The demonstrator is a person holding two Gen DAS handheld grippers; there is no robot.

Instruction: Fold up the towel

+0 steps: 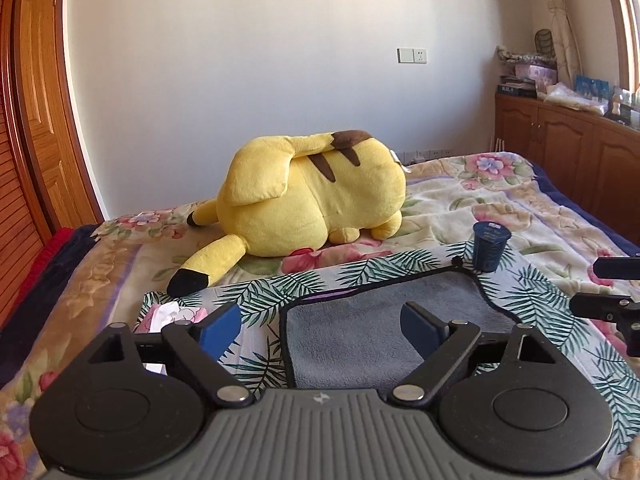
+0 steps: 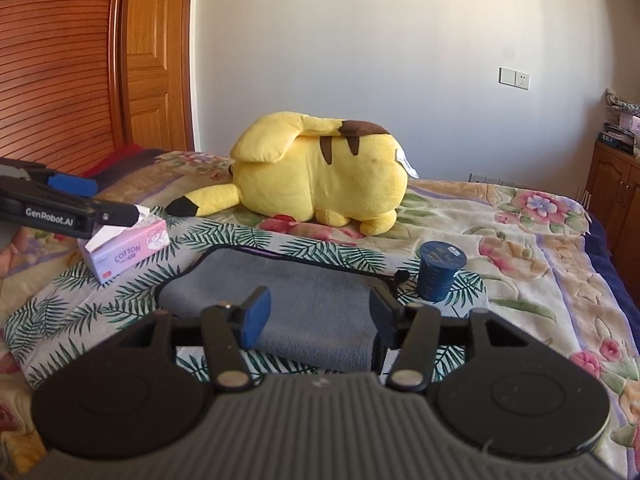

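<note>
A grey towel (image 1: pixel 360 320) with dark edging lies on a palm-leaf cloth (image 1: pixel 256 296) on the bed; it also shows in the right wrist view (image 2: pixel 312 304), where its near edge looks doubled over. My left gripper (image 1: pixel 320 330) is open and empty above the towel's left part. My right gripper (image 2: pixel 320 320) is open and empty over the towel's near edge, its fingers astride it. The right gripper shows at the right edge of the left wrist view (image 1: pixel 616 292). The left gripper shows at the left of the right wrist view (image 2: pixel 80 204).
A dark blue cup (image 2: pixel 438 274) stands by the towel's far right corner. A pink tissue box (image 2: pixel 128 250) sits at the left. A big yellow plush toy (image 2: pixel 320 172) lies behind on the floral blanket (image 2: pixel 540 240). Wooden cabinets (image 1: pixel 568 152) stand at right.
</note>
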